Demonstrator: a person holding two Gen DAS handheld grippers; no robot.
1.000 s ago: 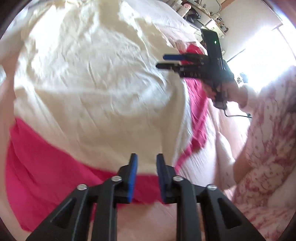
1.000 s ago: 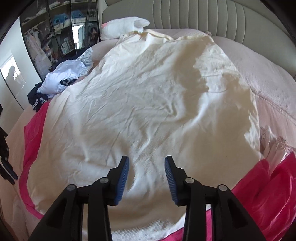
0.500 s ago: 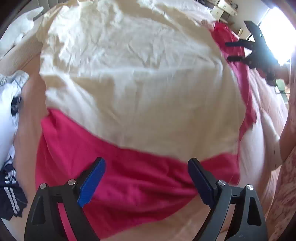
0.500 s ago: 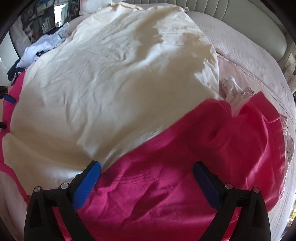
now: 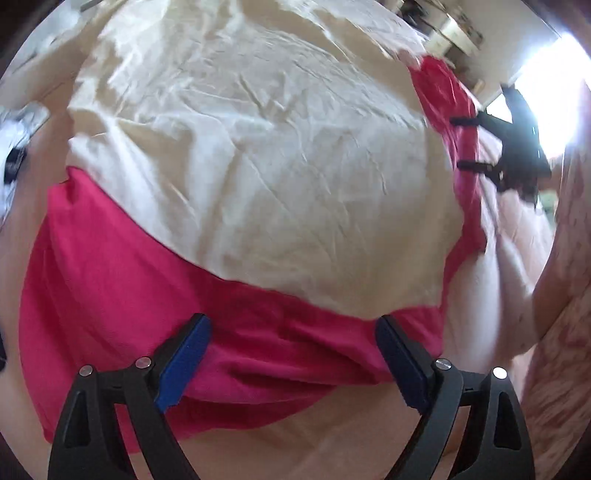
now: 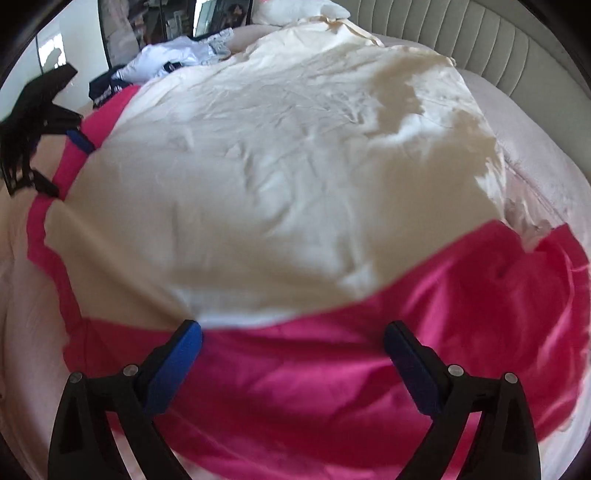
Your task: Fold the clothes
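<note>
Cream garment (image 5: pixel 258 155): thin woven cloth, matt, finely creased all over; the landmark for the entries below.

Pink garment (image 6: pixel 332 387): soft cloth showing beneath the cream garment's near edge, faintly lustrous along its folds.

Bed cover (image 6: pixel 546 173): pale pink textile, matt, finely textured, to the right of the cream garment.

Headboard (image 6: pixel 480 33): padded beige upholstery in ribbed channels, smooth, beyond the cream garment.

White clothes (image 6: pixel 173 55): crumpled light cloth, beyond its left corner.

Left gripper (image 5: pixel 291 365) and right gripper (image 6: pixel 293 363): matt black plastic arms, bright metal rivets, ridged blue pads.
</note>
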